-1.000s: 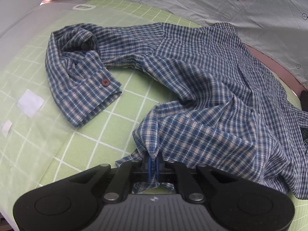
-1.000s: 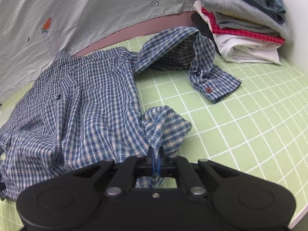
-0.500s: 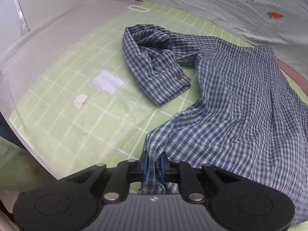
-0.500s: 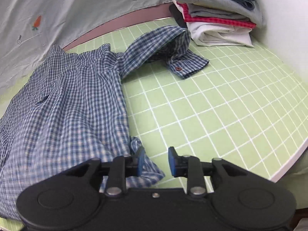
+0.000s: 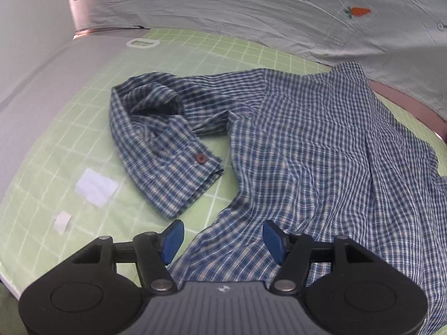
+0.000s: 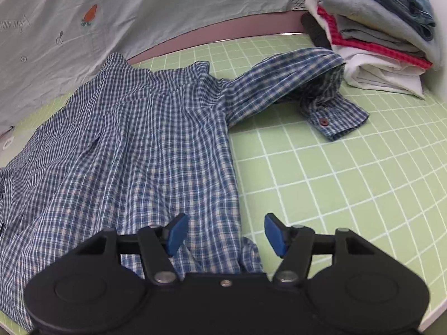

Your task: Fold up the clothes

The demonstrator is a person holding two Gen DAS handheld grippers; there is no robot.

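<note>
A blue and white checked shirt (image 5: pixel 321 150) lies spread on the green grid mat (image 5: pixel 83 128), its hem toward me. One sleeve (image 5: pixel 162 145) is crumpled to the left, its cuff showing a brown button. In the right wrist view the same shirt (image 6: pixel 134 150) fills the left half, and the other sleeve (image 6: pixel 293 83) reaches right to a buttoned cuff (image 6: pixel 338 120). My left gripper (image 5: pixel 223 241) is open just above the hem's left corner. My right gripper (image 6: pixel 225 233) is open over the hem's right corner. Neither holds cloth.
A stack of folded clothes (image 6: pixel 377 33) stands at the mat's far right corner. A grey sheet with a carrot print (image 5: pixel 279 14) hangs behind the mat. Two white paper scraps (image 5: pixel 96 185) lie left of the sleeve. The mat (image 6: pixel 349 181) is bare right of the shirt.
Both grippers were shut on the shirt's hem a second ago, pulled it back toward me and flattened it, then opened and let it go. The shirt now lies smoother.
</note>
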